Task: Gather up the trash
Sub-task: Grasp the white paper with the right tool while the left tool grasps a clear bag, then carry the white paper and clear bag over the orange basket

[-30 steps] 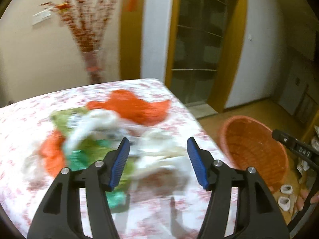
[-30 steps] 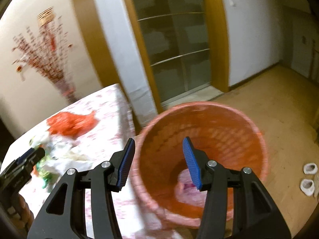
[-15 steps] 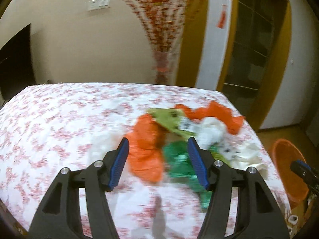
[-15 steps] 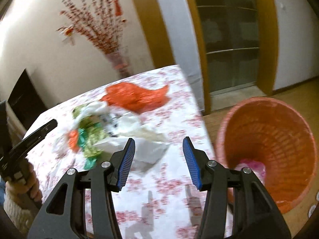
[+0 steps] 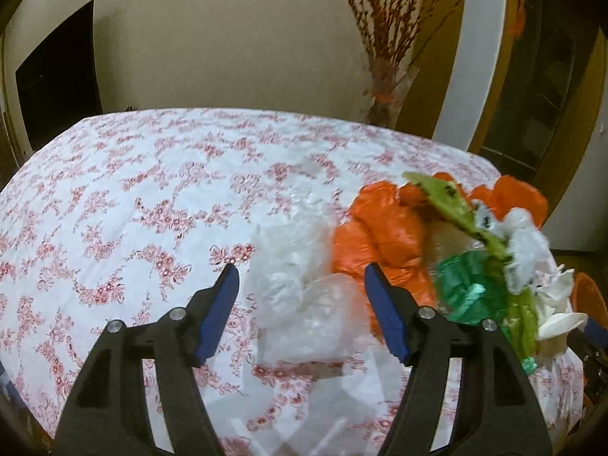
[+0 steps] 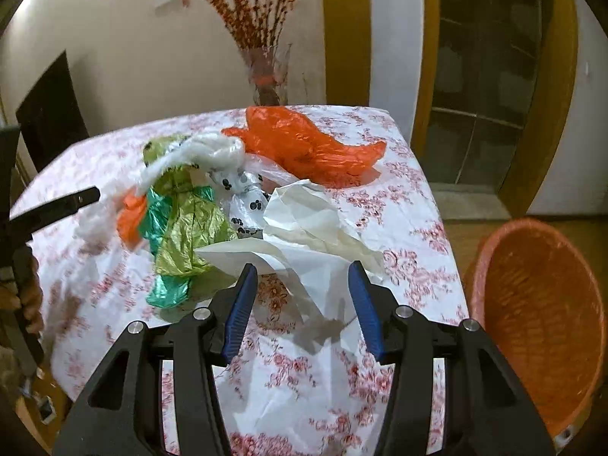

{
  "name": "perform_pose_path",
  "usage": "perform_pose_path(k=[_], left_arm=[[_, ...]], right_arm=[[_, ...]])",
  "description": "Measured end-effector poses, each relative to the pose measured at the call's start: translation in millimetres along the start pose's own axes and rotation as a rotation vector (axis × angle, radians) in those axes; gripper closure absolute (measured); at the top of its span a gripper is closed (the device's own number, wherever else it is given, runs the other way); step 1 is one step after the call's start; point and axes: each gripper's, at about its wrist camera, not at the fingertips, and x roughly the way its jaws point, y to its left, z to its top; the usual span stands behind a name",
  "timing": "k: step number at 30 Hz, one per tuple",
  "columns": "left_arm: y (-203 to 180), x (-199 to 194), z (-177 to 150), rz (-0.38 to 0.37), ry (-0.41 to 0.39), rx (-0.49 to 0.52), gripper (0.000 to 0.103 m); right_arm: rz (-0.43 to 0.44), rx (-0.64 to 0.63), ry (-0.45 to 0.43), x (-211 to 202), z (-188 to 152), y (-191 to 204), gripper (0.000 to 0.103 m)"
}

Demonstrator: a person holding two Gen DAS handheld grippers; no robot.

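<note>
Directly ahead of the right gripper [image 6: 300, 300], jaws spread and empty, crumpled white paper [image 6: 304, 224] lies on the floral tablecloth [image 6: 414, 224], its long axis running left to right; the left gripper [image 5: 300, 304], also spread and empty, frames clear plastic wrap [image 5: 300, 266]; the orange basket [image 6: 539, 315] stands on the floor to the right; green wrappers [image 6: 186, 224] crowd the paper's left.

Two orange bags [image 6: 307, 144] [image 6: 131, 214], one basket [image 6: 539, 304], one vase [image 6: 266, 79].
</note>
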Motion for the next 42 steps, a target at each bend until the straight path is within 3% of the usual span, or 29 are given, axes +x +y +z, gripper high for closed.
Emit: perform_pose_path(k=[2, 4, 10, 15, 21, 23, 25, 28, 42], left_arm=[[2, 7, 1, 0.0, 0.02, -0.007, 0.035], [3, 13, 1, 0.004, 0.038, -0.016, 0.035], [14, 27, -1, 0.003, 0.092, -0.06, 0.035], [18, 37, -3, -0.001, 0.118, -0.08, 0.035], [14, 40, -1, 0.003, 0.122, -0.07, 0.037], [12, 41, -1, 0.002, 0.121, -0.061, 0.046], [9, 41, 0, -0.008, 0.122, -0.053, 0.063], [7, 40, -1, -0.01, 0.115, -0.045, 0.069], [4, 3, 7, -0.032, 0.012, -0.035, 0.074]], right_arm=[[0.002, -0.007, 0.025, 6, -1, 1, 0.053], [-0.004, -0.004, 0.035, 11, -1, 1, 0.068], [-0.005, 0.028, 0.019, 6, 0, -7, 0.088], [0.016, 0.105, -0.007, -3, 2, -24, 0.098], [0.011, 0.158, -0.023, -10, 0, -37, 0.099], [0.009, 0.174, -0.026, -12, -2, -41, 0.099], [0.006, 0.191, -0.027, -12, -2, -44, 0.099], [0.004, 0.207, -0.03, -13, -3, -47, 0.099], [0.016, 0.249, -0.073, -30, -3, -60, 0.099]])
